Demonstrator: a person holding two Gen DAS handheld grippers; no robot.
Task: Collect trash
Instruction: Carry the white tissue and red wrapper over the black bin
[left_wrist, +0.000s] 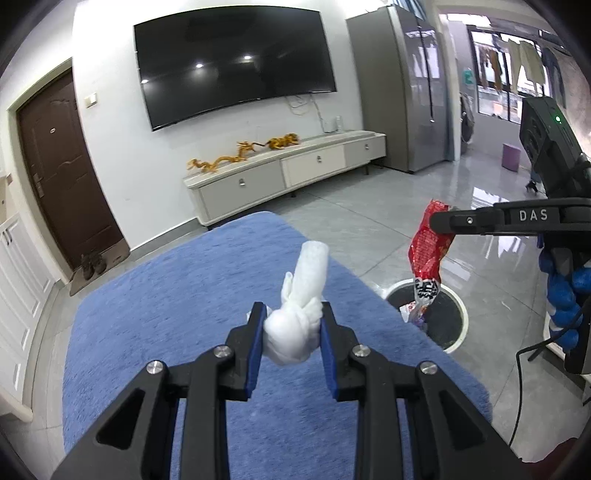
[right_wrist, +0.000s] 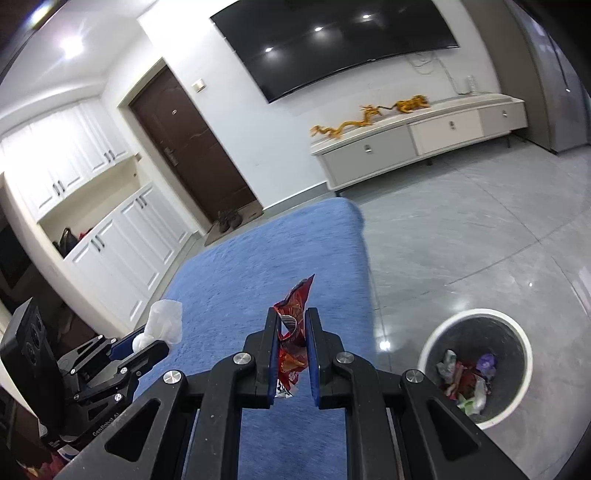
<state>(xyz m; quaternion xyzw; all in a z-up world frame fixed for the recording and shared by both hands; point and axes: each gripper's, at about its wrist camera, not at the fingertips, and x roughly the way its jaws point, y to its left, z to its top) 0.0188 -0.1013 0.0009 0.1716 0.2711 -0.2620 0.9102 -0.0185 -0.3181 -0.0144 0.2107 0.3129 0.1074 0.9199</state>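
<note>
My left gripper (left_wrist: 292, 319) is shut on a crumpled white tissue (left_wrist: 301, 306), held above the blue surface (left_wrist: 166, 314); it also shows at the left of the right wrist view, the left gripper (right_wrist: 147, 341) with the white tissue (right_wrist: 162, 321) sticking up. My right gripper (right_wrist: 292, 326) is shut on a red snack wrapper (right_wrist: 293, 325) that hangs down between its pads. In the left wrist view the red snack wrapper (left_wrist: 428, 254) dangles from the right gripper (left_wrist: 439, 219) over the white-rimmed trash bin (left_wrist: 456, 301). The trash bin (right_wrist: 436, 339) stands on the floor at the right.
The bin holds several pieces of rubbish (right_wrist: 467, 380). A grey tiled floor (right_wrist: 461, 240) spreads beyond the blue surface (right_wrist: 258, 258). A low TV cabinet (left_wrist: 284, 173) stands against the far wall, with a brown door (left_wrist: 62, 166) and white cupboards (right_wrist: 122, 236) to the left.
</note>
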